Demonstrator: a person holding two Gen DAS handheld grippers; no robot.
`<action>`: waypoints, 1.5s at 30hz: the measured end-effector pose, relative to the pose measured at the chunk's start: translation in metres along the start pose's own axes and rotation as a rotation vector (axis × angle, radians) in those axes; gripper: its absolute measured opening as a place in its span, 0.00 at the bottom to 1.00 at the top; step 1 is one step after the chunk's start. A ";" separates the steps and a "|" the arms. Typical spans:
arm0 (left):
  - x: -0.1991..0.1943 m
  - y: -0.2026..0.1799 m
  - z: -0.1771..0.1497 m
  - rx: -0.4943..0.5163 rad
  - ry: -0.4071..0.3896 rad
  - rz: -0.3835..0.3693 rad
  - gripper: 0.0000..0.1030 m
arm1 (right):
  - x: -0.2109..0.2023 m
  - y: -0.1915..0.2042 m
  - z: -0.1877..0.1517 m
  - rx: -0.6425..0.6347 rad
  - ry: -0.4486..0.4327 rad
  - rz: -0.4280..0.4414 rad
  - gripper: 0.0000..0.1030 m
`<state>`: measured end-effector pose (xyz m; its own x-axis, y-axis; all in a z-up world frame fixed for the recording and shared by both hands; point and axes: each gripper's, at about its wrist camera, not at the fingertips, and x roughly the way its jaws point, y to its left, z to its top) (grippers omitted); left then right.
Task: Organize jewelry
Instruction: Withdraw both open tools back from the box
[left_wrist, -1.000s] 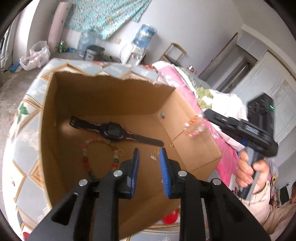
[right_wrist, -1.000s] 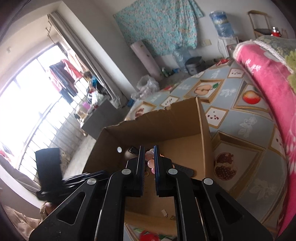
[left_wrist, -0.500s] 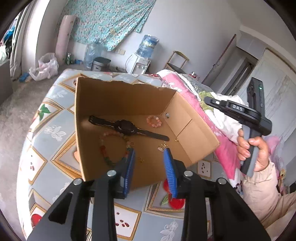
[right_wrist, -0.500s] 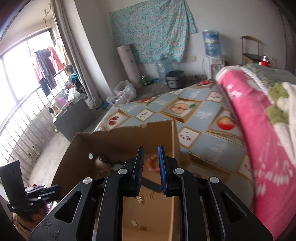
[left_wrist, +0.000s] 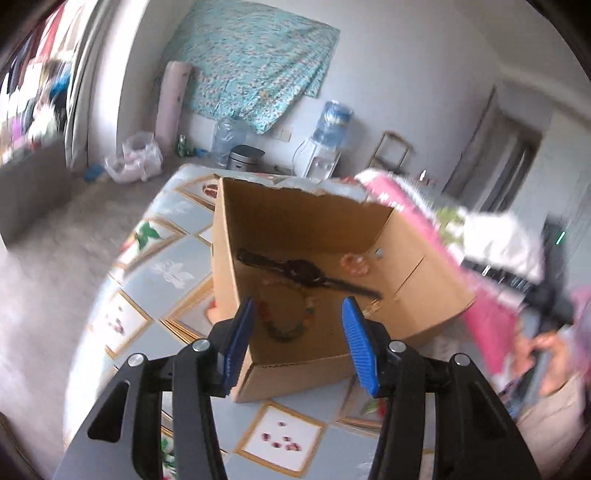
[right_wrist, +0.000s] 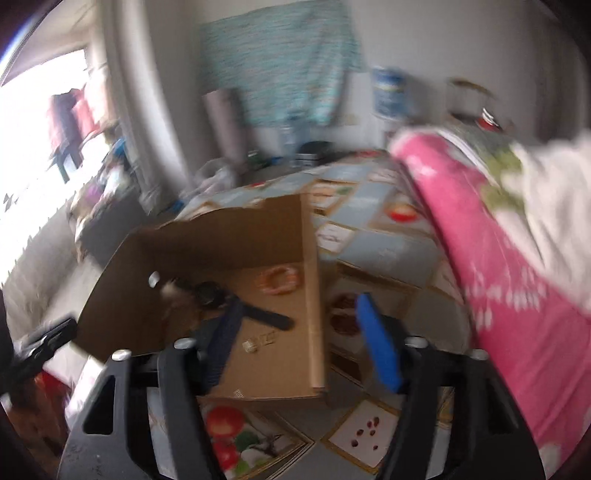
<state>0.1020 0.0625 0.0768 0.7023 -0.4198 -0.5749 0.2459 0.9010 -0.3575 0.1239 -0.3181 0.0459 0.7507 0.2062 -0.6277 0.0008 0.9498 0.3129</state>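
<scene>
Both grippers empty, jaws spread and just been opening: left gripper (left_wrist: 298, 341) and right gripper (right_wrist: 303, 338) hang over the box (left_wrist: 413, 295). Inside, pink bracelet (left_wrist: 354, 263) at 2 o'clock of the watch (left_wrist: 301, 269), bead bracelet (left_wrist: 286, 321) at 6.

daylight bright | window (right_wrist: 40, 122) glare | motion blur | fisheye edges dark

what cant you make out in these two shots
- Small metal bits in the cardboard box, left wrist view: too small to identify.
- Beaded necklace, right wrist view: hidden behind box wall.
- Watch, right wrist view: motion blur hides its face.
</scene>
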 end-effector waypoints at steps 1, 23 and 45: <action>-0.002 0.002 0.001 -0.017 -0.002 -0.009 0.50 | 0.010 -0.015 -0.004 0.086 0.056 0.042 0.62; 0.012 0.040 -0.020 -0.301 0.105 -0.150 0.69 | 0.020 0.006 -0.032 0.098 0.218 0.082 0.61; -0.070 0.011 -0.073 -0.120 0.086 -0.059 0.71 | -0.053 0.008 -0.090 0.092 0.107 0.035 0.62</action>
<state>0.0062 0.0937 0.0594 0.6280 -0.4838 -0.6096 0.1991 0.8571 -0.4750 0.0243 -0.3005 0.0171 0.6767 0.2678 -0.6858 0.0400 0.9168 0.3974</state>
